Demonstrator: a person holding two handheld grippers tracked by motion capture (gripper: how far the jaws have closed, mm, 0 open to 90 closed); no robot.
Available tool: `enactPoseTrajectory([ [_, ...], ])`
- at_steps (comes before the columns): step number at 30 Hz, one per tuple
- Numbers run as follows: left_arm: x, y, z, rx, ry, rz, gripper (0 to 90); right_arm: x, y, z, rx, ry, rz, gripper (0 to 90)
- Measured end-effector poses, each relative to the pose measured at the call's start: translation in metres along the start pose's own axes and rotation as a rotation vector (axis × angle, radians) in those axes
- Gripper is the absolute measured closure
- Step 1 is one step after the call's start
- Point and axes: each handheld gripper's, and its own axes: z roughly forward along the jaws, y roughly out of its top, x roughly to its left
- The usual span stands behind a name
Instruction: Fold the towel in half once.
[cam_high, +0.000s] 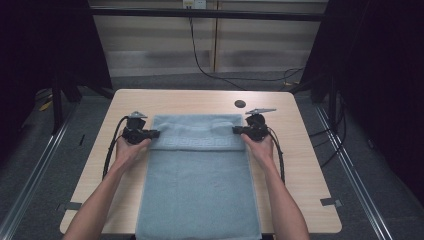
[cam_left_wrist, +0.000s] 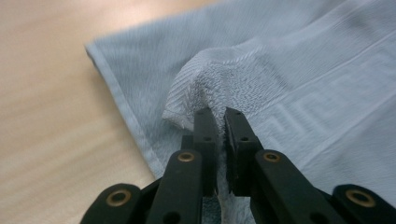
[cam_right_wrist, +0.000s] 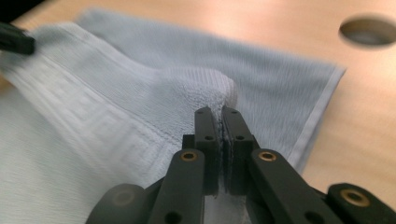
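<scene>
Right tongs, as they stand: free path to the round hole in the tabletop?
Probably not: the right tongs are shut on the towel. The table beyond them toward the hole looks bare.

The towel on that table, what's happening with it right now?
A person is working a light blue towel spread on a wooden table, holding a gripper in each hand. The left gripper pinches the towel's left edge and the right gripper pinches its right edge, both near the far end by the patterned band. In each gripper view the jaws are closed on a raised bunch of cloth. The towel's far end already lies folded over itself, while the near end hangs over the table's front edge.
</scene>
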Motion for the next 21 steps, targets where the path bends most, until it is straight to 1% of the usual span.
enactPoseTrajectory([
  [1,-0.001,0.003,-0.005,-0.014,0.006,0.002,84.7,0.001,0.005,-0.008,-0.025,0.011,0.001,87.0],
  [2,-0.002,0.008,-0.014,-0.039,0.004,0.006,84.7,0.002,0.010,-0.013,-0.044,0.013,-0.002,87.0],
  [3,-0.003,0.010,-0.019,-0.049,0.000,0.006,84.6,0.004,0.017,-0.022,-0.073,0.021,-0.006,87.0],
  [4,-0.005,0.014,-0.026,-0.072,0.007,0.008,84.6,0.005,0.021,-0.027,-0.090,0.029,-0.010,87.0],
  [5,-0.008,0.018,-0.035,-0.098,-0.006,0.007,84.6,0.008,0.027,-0.033,-0.112,0.034,-0.015,87.0],
  [6,-0.010,0.021,-0.040,-0.114,-0.010,0.007,84.6,0.011,0.033,-0.041,-0.139,0.037,-0.025,87.0],
  [7,-0.014,0.025,-0.049,-0.135,-0.009,0.023,84.6,0.013,0.037,-0.045,-0.156,0.039,-0.023,87.0],
  [8,-0.017,0.029,-0.056,-0.153,-0.017,0.020,84.6,0.018,0.041,-0.052,-0.177,0.041,-0.026,87.0],
  [9,-0.019,0.032,-0.061,-0.157,-0.019,0.032,84.6,0.021,0.044,-0.057,-0.196,0.045,-0.037,87.0],
  [10,-0.023,0.036,-0.071,-0.174,-0.015,0.049,84.6,0.023,0.046,-0.061,-0.214,0.054,-0.037,87.0],
  [11,-0.026,0.039,-0.078,-0.188,-0.024,0.051,84.6,0.027,0.050,-0.067,-0.230,0.065,-0.043,87.0],
  [13,-0.031,0.043,-0.092,-0.204,-0.027,0.075,84.6,0.033,0.054,-0.077,-0.236,0.064,-0.066,87.0],
  [15,-0.037,0.045,-0.105,-0.227,-0.038,0.086,84.6,0.040,0.059,-0.088,-0.251,0.079,-0.087,87.0],
  [16,-0.039,0.046,-0.111,-0.239,-0.038,0.096,84.6,0.045,0.060,-0.095,-0.259,0.081,-0.105,87.0],
  [17,-0.043,0.046,-0.119,-0.266,-0.053,0.100,84.6,0.048,0.061,-0.100,-0.267,0.085,-0.117,87.0],
  [19,-0.051,0.046,-0.132,-0.297,-0.073,0.105,84.6,0.056,0.064,-0.116,-0.292,0.111,-0.140,87.0],
  [20,-0.057,0.045,-0.138,-0.310,-0.080,0.117,84.6,0.059,0.064,-0.123,-0.297,0.115,-0.151,87.0],
  [21,-0.063,0.043,-0.145,-0.335,-0.065,0.145,84.6,0.063,0.064,-0.130,-0.301,0.120,-0.164,87.0],
])
